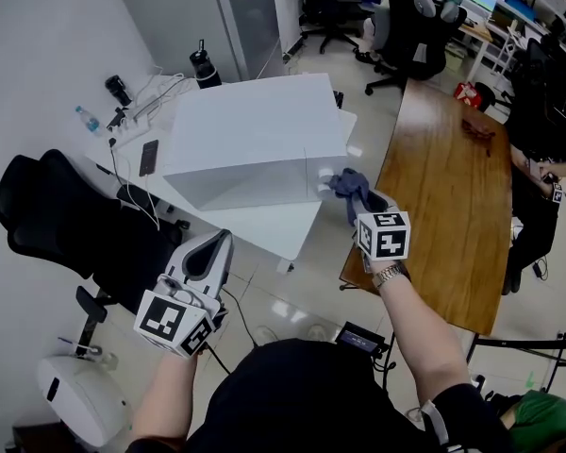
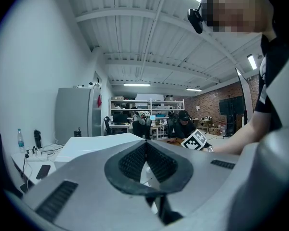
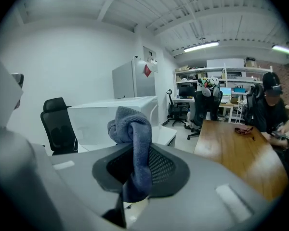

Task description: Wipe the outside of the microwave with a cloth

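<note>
The white microwave stands on a white table; it also shows in the left gripper view and the right gripper view. My right gripper is shut on a bunched blue-grey cloth, held just off the microwave's near right corner. The cloth sticks up between the pads and hangs below them. My left gripper is shut and empty, low at the near left, short of the table, pointing toward the microwave with its pads pressed together.
A black office chair stands left of the table. A phone, cables, a water bottle and a dark flask lie behind the microwave. A wooden table stretches to the right, with a seated person beyond it.
</note>
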